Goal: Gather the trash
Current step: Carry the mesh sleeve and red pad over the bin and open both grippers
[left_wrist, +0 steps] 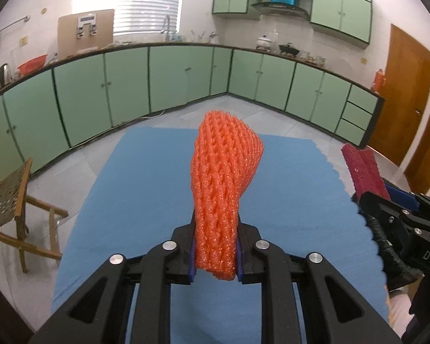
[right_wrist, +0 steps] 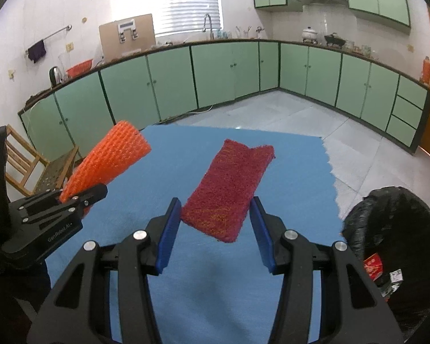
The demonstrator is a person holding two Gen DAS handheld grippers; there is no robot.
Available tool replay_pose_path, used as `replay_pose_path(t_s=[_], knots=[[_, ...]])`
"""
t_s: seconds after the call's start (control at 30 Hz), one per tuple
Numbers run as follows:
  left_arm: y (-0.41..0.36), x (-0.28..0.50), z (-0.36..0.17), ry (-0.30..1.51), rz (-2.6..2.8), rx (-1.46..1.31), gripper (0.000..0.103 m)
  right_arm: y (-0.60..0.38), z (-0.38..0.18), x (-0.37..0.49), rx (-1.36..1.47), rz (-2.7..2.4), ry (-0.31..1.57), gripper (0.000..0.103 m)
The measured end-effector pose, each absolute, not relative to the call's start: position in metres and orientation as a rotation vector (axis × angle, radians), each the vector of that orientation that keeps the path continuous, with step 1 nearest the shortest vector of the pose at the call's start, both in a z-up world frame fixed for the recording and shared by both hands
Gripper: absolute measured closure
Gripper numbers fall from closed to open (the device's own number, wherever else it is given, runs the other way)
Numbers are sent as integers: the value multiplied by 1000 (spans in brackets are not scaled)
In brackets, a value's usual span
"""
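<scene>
Currently the bin (right_wrist: 392,246) sits off the cloth's (right_wrist: 286,172) right edge, nearest the right gripper (right_wrist: 215,226), which clamps the red net (right_wrist: 226,189) across its width. The left gripper (left_wrist: 216,253) pinches the orange net (left_wrist: 223,189), long axis pointing forward, farther from the bin.

Green cabinets (left_wrist: 129,83), bright blinded window (left_wrist: 146,0), grey tiled floor (right_wrist: 286,111), wooden chair (left_wrist: 11,209).

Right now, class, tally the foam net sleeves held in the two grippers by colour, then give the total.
Orange foam net sleeve: 1, clamped in the left gripper
Dark red foam net sleeve: 1, between the fingers of the right gripper
Total: 2
</scene>
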State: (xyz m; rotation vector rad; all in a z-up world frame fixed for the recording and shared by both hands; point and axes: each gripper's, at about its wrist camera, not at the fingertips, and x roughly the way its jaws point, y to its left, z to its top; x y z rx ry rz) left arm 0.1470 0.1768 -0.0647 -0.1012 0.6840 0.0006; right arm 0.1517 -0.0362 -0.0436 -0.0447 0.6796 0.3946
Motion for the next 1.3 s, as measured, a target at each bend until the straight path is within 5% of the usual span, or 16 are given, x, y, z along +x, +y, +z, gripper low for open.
replay_pose_path(t_s=[1.3], knots=[[-109,199,-68,702,-475,71,83,-314,-80,128,54,-40,687,56]])
